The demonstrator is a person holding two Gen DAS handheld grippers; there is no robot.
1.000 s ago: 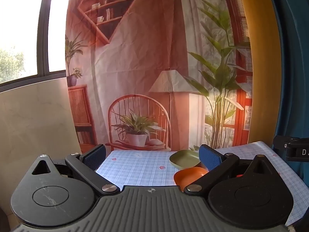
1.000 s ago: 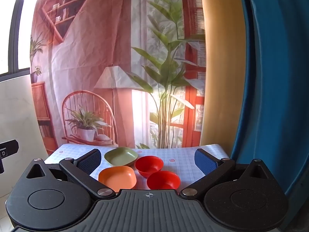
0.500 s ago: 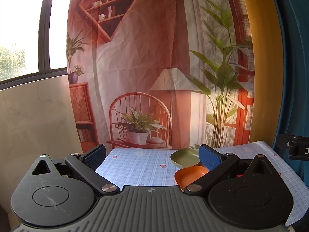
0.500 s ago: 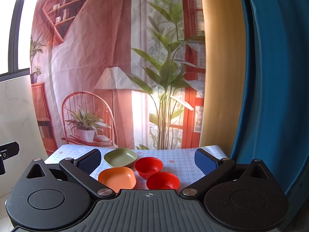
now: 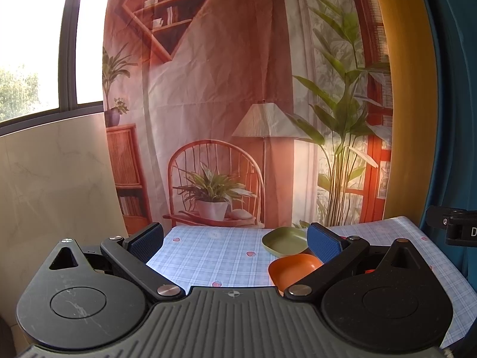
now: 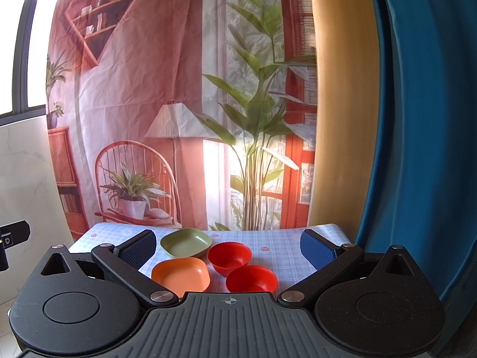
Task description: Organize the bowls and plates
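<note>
A green square plate (image 6: 185,242) sits at the back of the checked tablecloth (image 6: 283,247), with an orange square plate (image 6: 179,276) in front of it. Two red bowls stand to their right, one further back (image 6: 229,257) and one nearer (image 6: 251,278). My right gripper (image 6: 228,249) is open and empty, held above the near side of the dishes. My left gripper (image 5: 235,243) is open and empty, to the left of the dishes. In the left wrist view the green plate (image 5: 284,240) and the orange plate (image 5: 293,270) show partly behind the right finger.
A printed backdrop (image 6: 179,104) hangs right behind the table. A blue curtain (image 6: 417,149) and a yellow one (image 6: 337,119) hang at the right. A pale marble wall (image 5: 53,179) and a window are at the left. The right gripper's body (image 5: 453,229) shows at the left wrist view's right edge.
Both views have shifted very slightly; the dishes have not moved and both grippers stay open.
</note>
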